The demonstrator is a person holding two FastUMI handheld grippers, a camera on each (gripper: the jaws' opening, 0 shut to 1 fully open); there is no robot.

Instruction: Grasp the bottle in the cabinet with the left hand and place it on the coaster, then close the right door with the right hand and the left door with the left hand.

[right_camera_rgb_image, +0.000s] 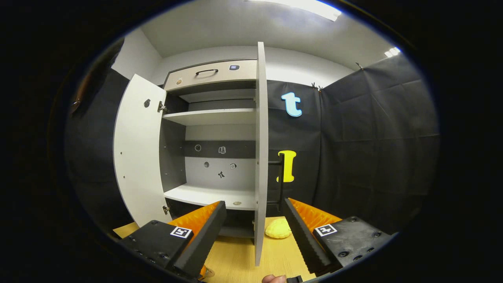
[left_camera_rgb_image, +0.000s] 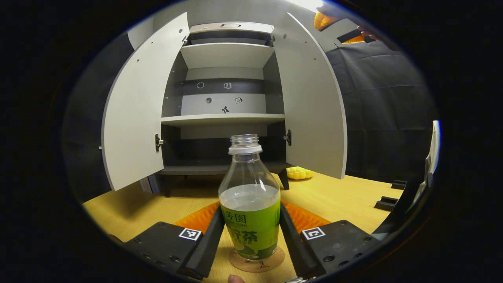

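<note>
1. Pale wood tabletop (left_camera_rgb_image: 334, 196) runs under everything, with black booth cloth (left_camera_rgb_image: 385, 110) hanging behind and to the side.
2. Nearest in the left gripper view, the left gripper (left_camera_rgb_image: 251, 239) has its two fingers set close along either side of the bottle (left_camera_rgb_image: 250, 212); they look to touch its green label, though I cannot tell whether they press on it.
3. That bottle stands upright on the round coaster (left_camera_rgb_image: 257, 264), cap off, its neck open, clear liquid filling it to just above the label.
4. A fingertip (left_camera_rgb_image: 235, 279) pokes in at the bottom edge of the same view.
5. Nearest in the right gripper view, the right gripper (right_camera_rgb_image: 254, 236) has its fingers spread wide, holding nothing; the edge of the right door (right_camera_rgb_image: 260, 157) lies in line with the gap between them, farther off.
6. Beyond the bottle, a yellow corn-like toy (left_camera_rgb_image: 299, 173) lies on the table near the foot of the right door.
7. Farther back stands the grey cabinet (left_camera_rgb_image: 228, 118), both doors swung open: the left door (left_camera_rgb_image: 137, 118) and the right door, each hinged at the carcass side.
8. Inside, the shelves (left_camera_rgb_image: 222, 119) are light, with small stickers on the back panel (left_camera_rgb_image: 224, 104).
9. Across the top sits a drawer front with a dark handle (right_camera_rgb_image: 207, 72).
</note>
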